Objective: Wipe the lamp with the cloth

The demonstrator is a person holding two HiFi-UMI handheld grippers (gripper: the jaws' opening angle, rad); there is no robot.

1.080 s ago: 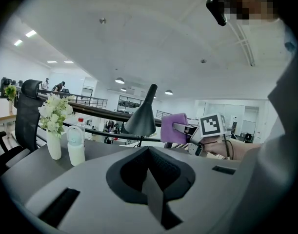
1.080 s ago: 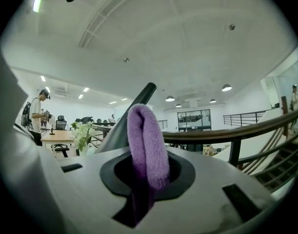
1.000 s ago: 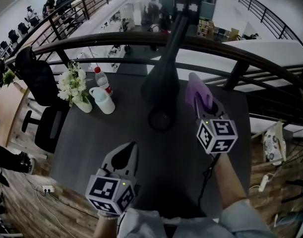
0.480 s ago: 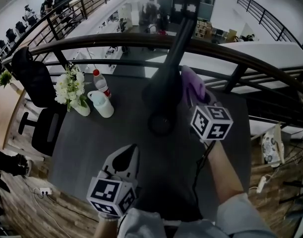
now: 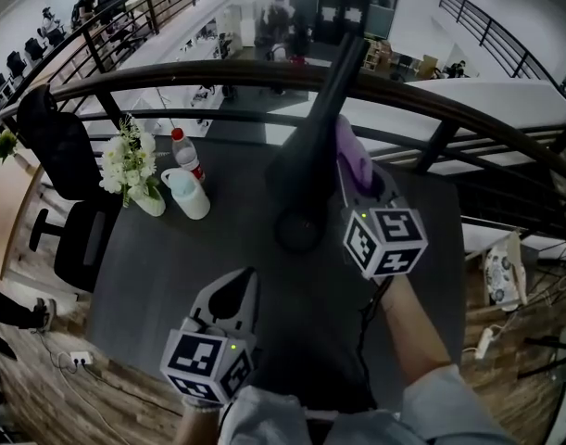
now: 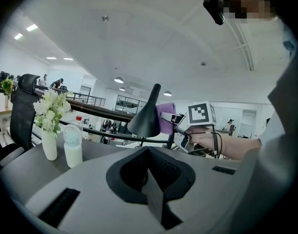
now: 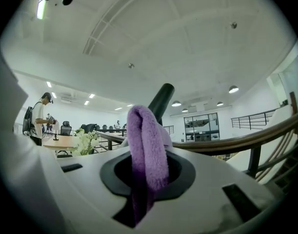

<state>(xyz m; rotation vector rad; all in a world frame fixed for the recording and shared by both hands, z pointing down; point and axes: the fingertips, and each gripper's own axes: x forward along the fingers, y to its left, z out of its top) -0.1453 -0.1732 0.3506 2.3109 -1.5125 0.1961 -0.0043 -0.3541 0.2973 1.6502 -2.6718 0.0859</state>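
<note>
A black lamp (image 5: 306, 151) with a cone shade stands on its round base (image 5: 298, 230) at the middle of the dark table (image 5: 162, 267). My right gripper (image 5: 355, 176) is shut on a purple cloth (image 5: 350, 148), and the cloth presses against the right side of the shade. In the right gripper view the cloth (image 7: 146, 147) hangs folded between the jaws, with the lamp's stem (image 7: 161, 100) just behind it. My left gripper (image 5: 234, 287) is shut and holds nothing, low at the near edge of the table. From its view I see the shade (image 6: 146, 117), the cloth (image 6: 165, 118) and the right gripper's cube.
At the table's left stand a white vase of flowers (image 5: 132, 170), a white lidded bottle (image 5: 186, 193) and a red-capped bottle (image 5: 183, 152). A dark curved railing (image 5: 431, 100) runs behind the table. An office chair (image 5: 65, 151) stands at the left.
My right gripper has moved left and up with the cloth, from beside the lamp to against the shade. The left gripper has stayed put.
</note>
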